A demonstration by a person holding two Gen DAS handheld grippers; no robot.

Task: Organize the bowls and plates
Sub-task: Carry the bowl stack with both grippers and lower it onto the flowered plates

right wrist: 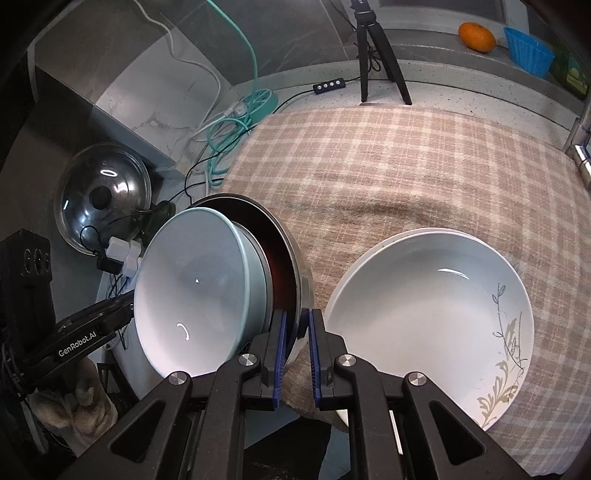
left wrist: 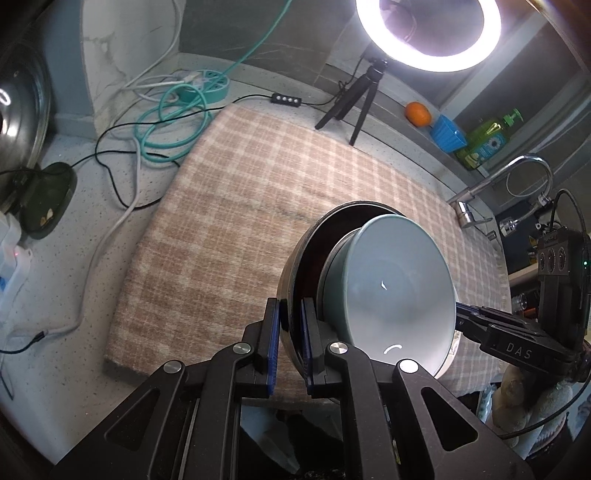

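A steel bowl with a dark inside (left wrist: 306,251) (right wrist: 291,266) carries a pale blue bowl (left wrist: 399,291) (right wrist: 192,295) nested in it, both tilted on edge above the checked cloth (left wrist: 251,206) (right wrist: 406,166). My left gripper (left wrist: 290,332) is shut on the steel bowl's rim. My right gripper (right wrist: 297,339) is shut on the opposite rim of the same steel bowl; its body shows in the left wrist view (left wrist: 517,343). A stack of white plates with a leaf pattern (right wrist: 432,314) lies on the cloth right of my right gripper.
A ring light on a tripod (left wrist: 428,33) stands behind the cloth. Cables and a teal power hub (left wrist: 199,88) lie at the back left. A pot lid (right wrist: 103,199) leans at the left. A faucet (left wrist: 498,181), an orange (left wrist: 417,112) and a blue basket (left wrist: 447,133) are at the right.
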